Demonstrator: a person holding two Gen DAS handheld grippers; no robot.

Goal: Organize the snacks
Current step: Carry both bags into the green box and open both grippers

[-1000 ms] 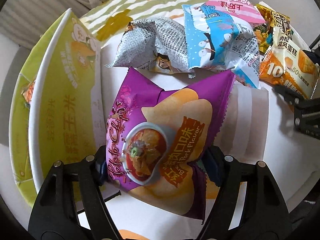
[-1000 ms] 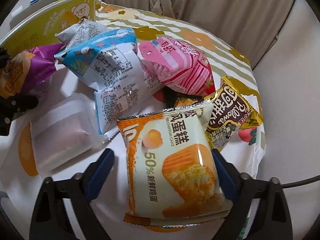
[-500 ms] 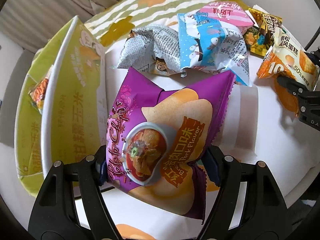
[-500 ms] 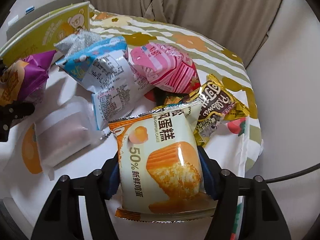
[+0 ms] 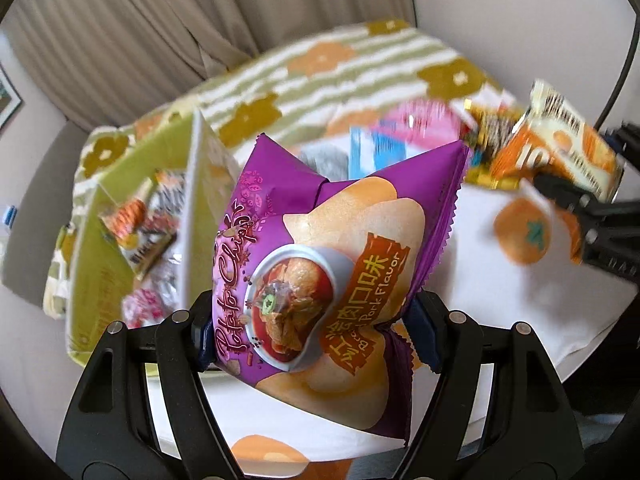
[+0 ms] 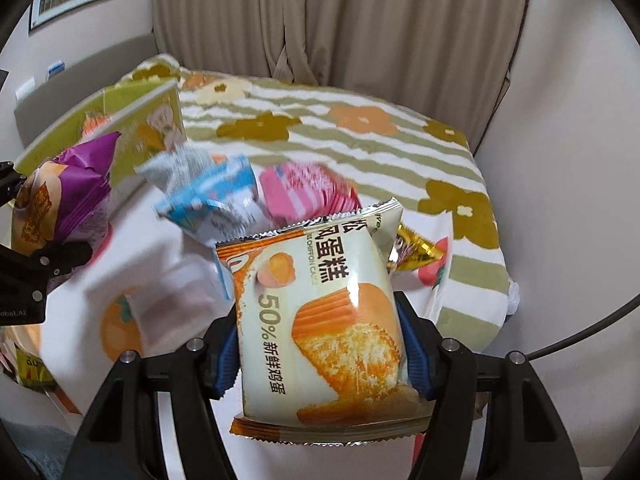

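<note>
My left gripper [image 5: 312, 332] is shut on a purple potato chips bag [image 5: 328, 264], held up above the table. In the right wrist view that same purple bag [image 6: 68, 196] shows at the far left. My right gripper [image 6: 316, 348] is shut on a cream and orange chiffon cake packet [image 6: 320, 316], also lifted; the left wrist view shows this packet [image 5: 560, 152] at the far right. A green cardboard box [image 5: 120, 216] stands open at the left with several snack packs inside.
More snacks lie on the flowered tablecloth [image 6: 360, 140]: a blue and white bag [image 6: 212, 200], a pink striped bag [image 6: 304, 192], a grey bag [image 6: 176, 168], a gold packet [image 6: 416, 244] and a translucent packet [image 6: 176, 296]. Beige curtains [image 6: 340, 20] hang behind.
Both grippers rose with their snacks and tilted up, so curtains now show. The right gripper's fingers closed on the cake packet, which lay loose between them a second ago.
</note>
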